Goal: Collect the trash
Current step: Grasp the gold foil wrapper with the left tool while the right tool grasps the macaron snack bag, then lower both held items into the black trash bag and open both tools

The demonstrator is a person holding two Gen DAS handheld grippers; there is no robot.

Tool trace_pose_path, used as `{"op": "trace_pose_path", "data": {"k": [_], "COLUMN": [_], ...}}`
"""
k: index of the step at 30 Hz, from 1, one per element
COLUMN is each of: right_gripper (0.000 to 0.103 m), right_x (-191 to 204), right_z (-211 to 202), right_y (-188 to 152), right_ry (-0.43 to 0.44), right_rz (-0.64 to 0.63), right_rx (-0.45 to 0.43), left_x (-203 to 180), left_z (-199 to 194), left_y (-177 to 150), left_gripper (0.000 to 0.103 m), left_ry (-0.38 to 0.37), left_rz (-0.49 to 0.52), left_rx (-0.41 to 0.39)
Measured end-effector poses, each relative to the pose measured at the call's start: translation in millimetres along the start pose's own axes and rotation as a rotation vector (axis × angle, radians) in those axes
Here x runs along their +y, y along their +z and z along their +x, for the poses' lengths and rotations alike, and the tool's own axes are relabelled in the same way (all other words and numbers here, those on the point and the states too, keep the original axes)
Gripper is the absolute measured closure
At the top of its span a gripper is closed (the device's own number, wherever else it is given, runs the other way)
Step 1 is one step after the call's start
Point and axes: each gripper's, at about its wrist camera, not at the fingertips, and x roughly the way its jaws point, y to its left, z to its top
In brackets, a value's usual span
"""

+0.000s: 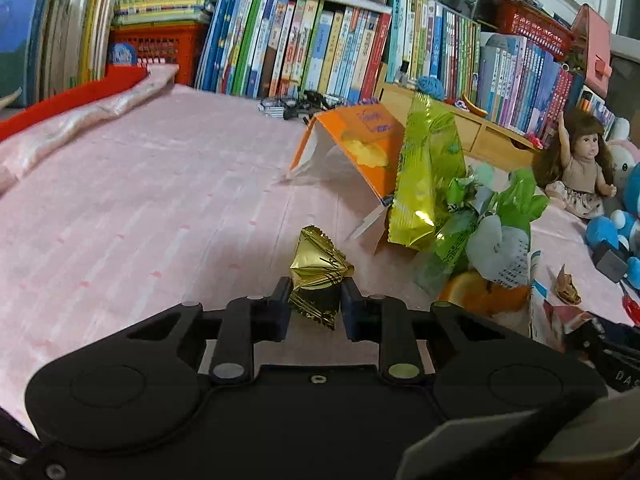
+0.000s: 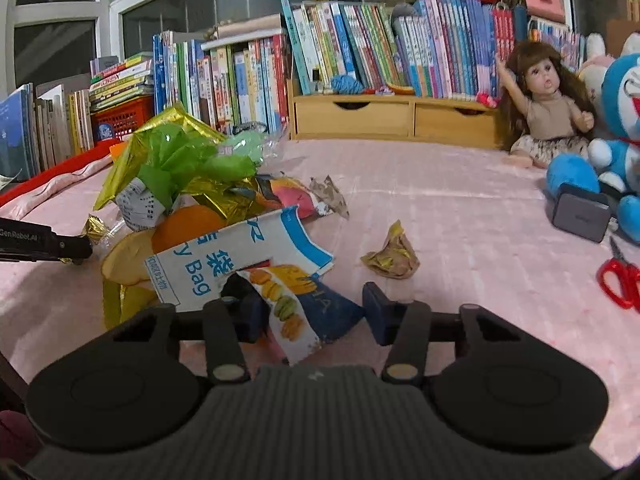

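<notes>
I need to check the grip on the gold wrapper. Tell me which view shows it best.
The left wrist view: the gold wrapper sits close and centred, with the left gripper shut on it. The right wrist view shows only a gold sliver beside that gripper's tip at the left edge, mostly hidden by the trash pile.

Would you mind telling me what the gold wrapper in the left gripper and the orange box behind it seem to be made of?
Gold wrapper: probably metallised foil or film, with a shiny finish, sharp creases and a serrated edge. Orange box: likely thin cardboard, with a printed outside, a plain pale inside and stiff folded flaps.
</notes>
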Motion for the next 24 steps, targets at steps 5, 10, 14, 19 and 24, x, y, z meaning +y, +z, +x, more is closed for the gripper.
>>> {"op": "trace_pose_path", "data": {"k": [5,10,14,19,24], "right_gripper": [0.054,0.054,0.054,0.054,0.054], "right_x": [3.9,13.8,25.9,42.6,56.7], "right_z": [-16.1,-36.0,-52.0,-80.8,-105.6], "right_y": [1.2,0.7,-3.4,-16.7,-37.2], "right_ry": [0.009,0.06,0.118,0.188,0.251], "right_rz": [0.007,0.018,0.013,-0.02,-0.065], "right_rx": [-0.035,-0.056,-0.051,-0.04,0.001], "left_x": [-1.5,-4.8,-7.1,-8.8,-16.6], "left_z": [-21.8,-53.3,-79.6,-117.1,-151.5], "left_y": [-1.3,-9.6,-19.7,-42.4,-75.5], "left_gripper": [0.08,0.08,0.08,0.08,0.08], "left_ry": [-0.005,-0.038,-0.082,-0.14,-0.178], "left_rz": [0.0,0.015,0.024,0.042,0.123], "left_rx": [-0.041,-0.08,-0.092,-0.066,-0.008]}}
